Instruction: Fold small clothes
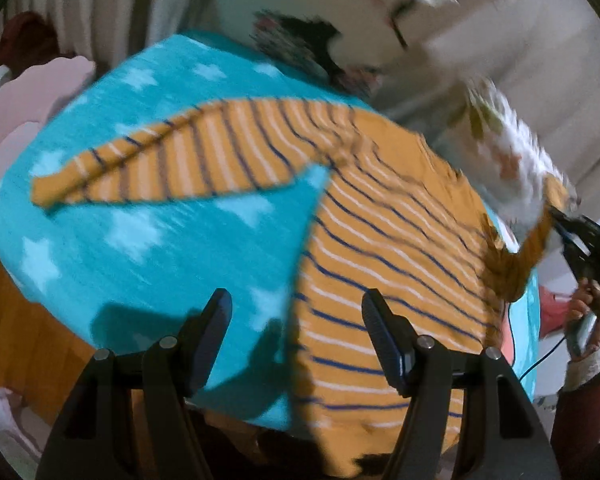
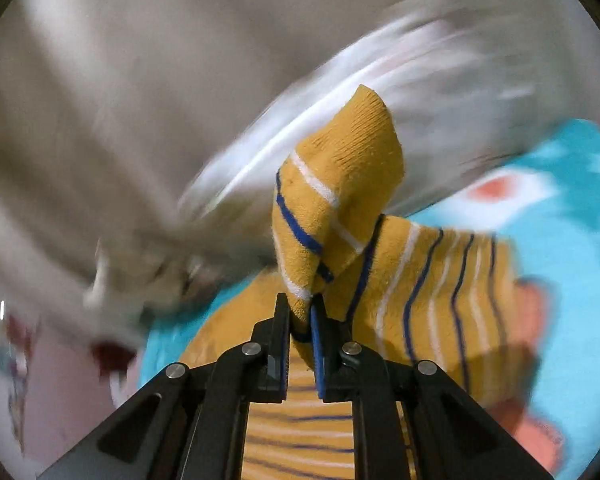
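We find the teal star blanket [image 1: 140,248] covering the surface, with the striped orange shirt [image 1: 400,264] spread on it from centre toward 4 o'clock in the left wrist view. One sleeve [image 1: 172,164] lies flat toward 9 o'clock. The opposite sleeve is pinched in the right claw [image 2: 302,312], closed on the cuff and raised. The left claw [image 1: 296,320] is open, holding nothing, above the hem. We judge folding barely begun: both sleeves and body remain. A white patterned cloth [image 1: 504,152] crowds the 2 o'clock edge; pink fabric [image 1: 32,92] sits at 10 o'clock.
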Demonstrator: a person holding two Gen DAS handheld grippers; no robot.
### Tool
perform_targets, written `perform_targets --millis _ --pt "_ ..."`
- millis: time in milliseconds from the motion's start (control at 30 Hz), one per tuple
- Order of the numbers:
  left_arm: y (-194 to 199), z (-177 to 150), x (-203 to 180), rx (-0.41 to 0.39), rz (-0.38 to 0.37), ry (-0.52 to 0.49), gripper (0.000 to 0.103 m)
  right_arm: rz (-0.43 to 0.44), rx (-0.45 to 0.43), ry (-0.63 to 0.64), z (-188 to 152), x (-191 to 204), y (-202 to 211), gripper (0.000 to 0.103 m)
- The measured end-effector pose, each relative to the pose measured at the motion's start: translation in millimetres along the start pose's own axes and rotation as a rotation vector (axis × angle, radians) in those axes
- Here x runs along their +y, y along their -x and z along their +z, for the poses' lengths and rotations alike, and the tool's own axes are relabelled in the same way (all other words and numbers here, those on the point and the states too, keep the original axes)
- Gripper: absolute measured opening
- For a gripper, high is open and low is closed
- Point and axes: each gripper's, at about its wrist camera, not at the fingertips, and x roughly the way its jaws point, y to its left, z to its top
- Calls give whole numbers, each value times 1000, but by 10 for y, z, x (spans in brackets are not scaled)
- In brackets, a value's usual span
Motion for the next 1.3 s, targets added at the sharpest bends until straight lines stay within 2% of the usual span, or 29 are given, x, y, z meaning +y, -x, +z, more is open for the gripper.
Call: perform_targets --millis 133,200,267,367,467,533,600,633,700,733,767,800,867,900,933,967,1033,1067,1100,1200,1233,1300 --pt "162 161 593 -37 30 44 67 7 228 151 -611 915 -1246 16" --pt "241 208 916 -46 48 86 67 -39 406 184 -1051 1174 -1910 19" --pt "338 242 1260 -57 68 134 67 -17 471 179 -1375 1350 -2159 20" --pt "442 270 1712 -65 110 195 68 -4 485 200 -1610 1550 -2205 29" --pt "469 297 2054 -60 136 241 68 -37 473 227 -1726 1711 -2162 29" --pt "456 304 2220 -56 143 268 69 -14 476 230 -1696 1859 -2193 31" --pt "427 333 2353 -47 129 305 69 -7 475 300 -1760 2117 -2198 32" --pt "407 345 2360 -45 120 315 69 -29 457 331 -1771 2225 -2192 32" --pt "412 351 2378 -50 103 320 69 -125 347 365 -1622 2264 -2072 32" --pt "414 351 2379 -52 104 314 69 -164 297 361 -1530 2244 -2047 40" --pt "420 340 2383 -50 106 307 69 -223 248 361 -1404 2182 -2056 54" --pt "407 325 2384 -44 105 302 69 -260 232 369 -1330 2094 -2031 57" --pt "352 314 2401 -27 98 305 69 -329 227 373 -1166 1911 -2187 57" --pt "323 307 2404 -19 93 308 69 -331 247 353 -1120 1832 -2301 57" --pt "304 311 2408 -14 88 310 69 -314 282 314 -1090 1728 -2390 57" --pt "283 315 2391 -10 81 311 69 -266 337 237 -1100 1614 -2497 56" --pt "252 342 2344 -8 69 299 69 -161 388 163 -1198 1586 -2487 56" --pt "238 364 2304 -8 65 287 69 -75 411 175 -1331 1718 -2428 56" --pt "212 389 2260 -7 60 275 69 -29 438 207 -1463 1870 -2388 56" --pt "82 466 2085 17 31 236 69 151 597 284 -1887 2178 -2254 56" --pt "36 486 2020 27 24 224 69 148 616 319 -1970 2225 -2177 56" --pt "-30 506 1891 37 9 201 69 97 553 372 -1923 2156 -1887 55"
